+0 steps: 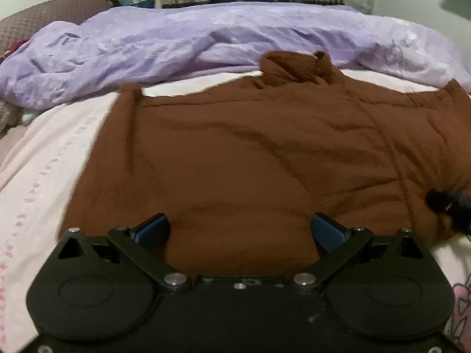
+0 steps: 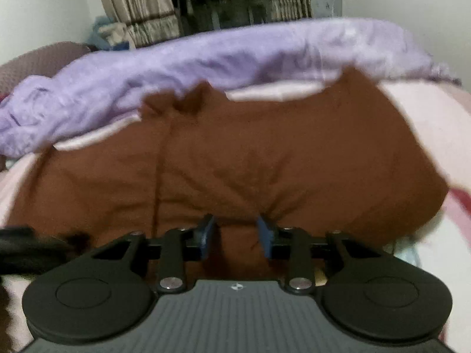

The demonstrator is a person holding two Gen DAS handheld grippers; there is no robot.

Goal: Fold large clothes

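Note:
A large brown garment (image 1: 250, 153) lies spread flat on a bed, its collar (image 1: 297, 64) at the far end. My left gripper (image 1: 240, 223) hovers over the garment's near edge, open wide, and the cloth below is untouched between its blue pads. In the right wrist view the same garment (image 2: 265, 161) fills the middle. My right gripper (image 2: 235, 220) sits low on the near part of it, jaws partly apart, with brown cloth in the gap and creases running in to the right fingertip (image 2: 262, 223). The pads do not visibly press the cloth. Each gripper shows as a dark shape at the other view's edge.
The pale pink bed sheet (image 1: 44, 176) lies around the garment. A rumpled purple duvet (image 1: 176, 41) is heaped along the far side of the bed. Striped curtains (image 2: 132, 6) and a dark window stand behind it. A brown cushion (image 1: 44, 11) sits far left.

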